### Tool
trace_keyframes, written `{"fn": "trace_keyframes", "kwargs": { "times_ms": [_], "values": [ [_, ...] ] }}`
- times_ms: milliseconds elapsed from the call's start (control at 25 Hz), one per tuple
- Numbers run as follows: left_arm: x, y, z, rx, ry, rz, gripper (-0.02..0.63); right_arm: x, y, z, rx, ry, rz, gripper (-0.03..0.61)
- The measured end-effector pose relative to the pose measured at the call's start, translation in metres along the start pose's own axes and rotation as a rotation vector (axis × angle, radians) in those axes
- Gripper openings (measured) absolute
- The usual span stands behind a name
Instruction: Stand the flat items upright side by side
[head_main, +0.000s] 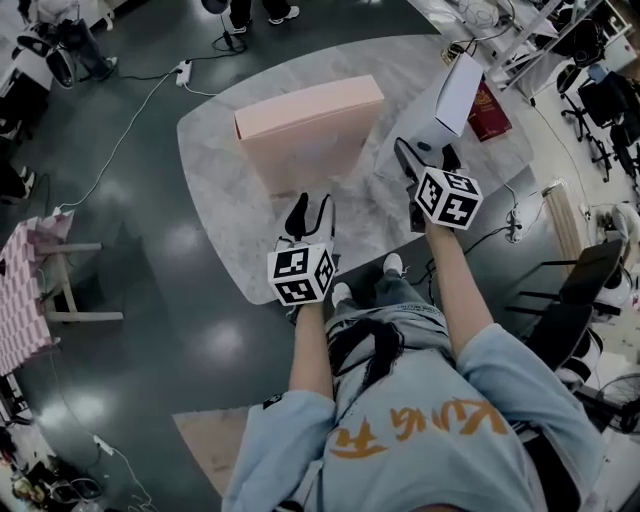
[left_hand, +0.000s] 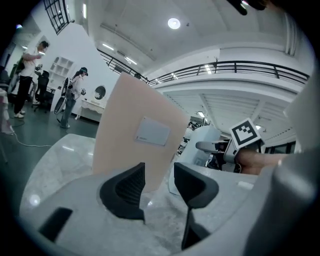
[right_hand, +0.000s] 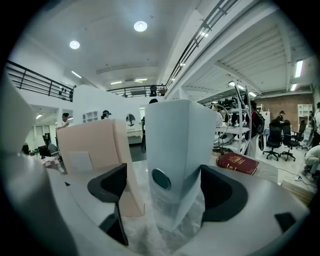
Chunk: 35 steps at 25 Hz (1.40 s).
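Your right tool (right_hand: 164, 182) stands wide apart around the upright pale binder (right_hand: 175, 145) on the table (head_main: 215, 200), not clamping it; your left tool (left_hand: 160, 175) sits half apart, the upright pink file (left_hand: 125, 140) just ahead; the red book (right_hand: 237, 162) lies flat.

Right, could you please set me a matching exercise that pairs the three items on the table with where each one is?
1. pink folder
2. pale binder
3. red book

A. lying flat on the table
B. upright between the open jaws of the right gripper
C. upright, just ahead of the left gripper

Pairs: 1-C; 2-B; 3-A
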<state>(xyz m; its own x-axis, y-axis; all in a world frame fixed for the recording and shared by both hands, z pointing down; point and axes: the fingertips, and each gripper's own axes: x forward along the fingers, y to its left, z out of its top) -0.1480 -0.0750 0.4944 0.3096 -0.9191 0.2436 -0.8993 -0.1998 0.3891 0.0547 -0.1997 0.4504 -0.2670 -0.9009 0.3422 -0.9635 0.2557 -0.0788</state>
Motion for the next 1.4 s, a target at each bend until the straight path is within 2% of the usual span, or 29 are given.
{"fn": "trace_keyframes", "kwargs": {
  "times_ms": [240, 440, 680, 920, 1080, 1240, 1400],
  "values": [
    [-0.007, 0.038, 0.005, 0.075, -0.001, 0.087, 0.246, 0.019, -0.016, -0.004, 0.038, 0.022, -0.081, 0.448],
    [-0.007, 0.073, 0.019, 0.182, 0.007, 0.088, 0.343, 0.031, -0.018, -0.008, 0.027, 0.043, -0.124, 0.448],
    [0.012, 0.102, 0.034, 0.284, 0.022, 0.002, 0.413, 0.043, -0.025, -0.013, 0.003, 0.078, -0.141, 0.442],
    [0.033, 0.106, 0.035, 0.391, 0.064, -0.149, 0.436, 0.048, -0.023, -0.016, -0.022, 0.098, -0.117, 0.439],
    [0.047, 0.109, 0.033, 0.449, 0.089, -0.218, 0.446, 0.052, -0.020, -0.016, -0.039, 0.110, -0.096, 0.439],
    [0.063, 0.106, 0.032, 0.472, 0.103, -0.251, 0.446, 0.053, -0.026, -0.015, -0.040, 0.112, -0.079, 0.439],
    [0.069, 0.109, 0.038, 0.457, 0.101, -0.214, 0.421, 0.055, -0.027, -0.012, -0.046, 0.112, -0.068, 0.439]
  ]
}}
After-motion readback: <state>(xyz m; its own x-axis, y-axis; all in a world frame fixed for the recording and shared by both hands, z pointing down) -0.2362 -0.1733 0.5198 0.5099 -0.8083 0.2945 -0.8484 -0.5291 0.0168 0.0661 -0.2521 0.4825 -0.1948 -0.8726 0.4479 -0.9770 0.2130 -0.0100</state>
